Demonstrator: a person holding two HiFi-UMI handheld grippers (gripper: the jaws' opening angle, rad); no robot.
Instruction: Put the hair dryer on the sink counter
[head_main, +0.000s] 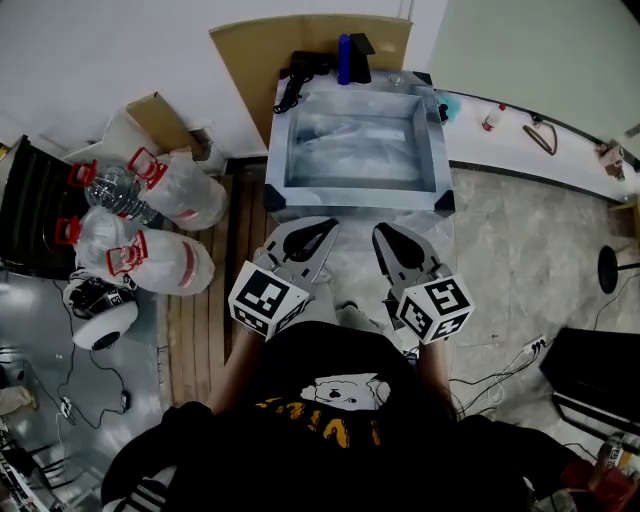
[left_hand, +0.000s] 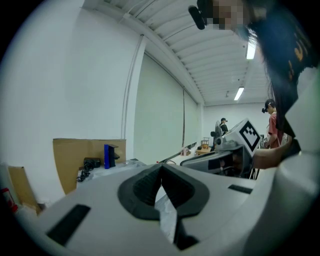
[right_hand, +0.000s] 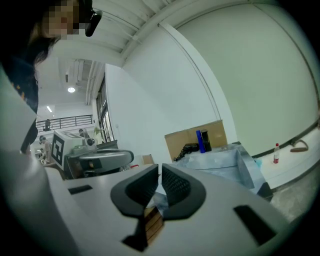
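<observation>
Hair dryer (head_main: 305, 65), black plastic with a dark cord trailing along the left rim, lies on the back left corner of the grey sink surface (head_main: 277, 150), near an upright blue bottle (head_main: 344, 58) and in front of a brown cardboard sheet (head_main: 250, 60). The open basin separates it from the left claw (head_main: 328, 226) and the right claw (head_main: 384, 232), side by side before the front rim, each pressed together and empty
</observation>
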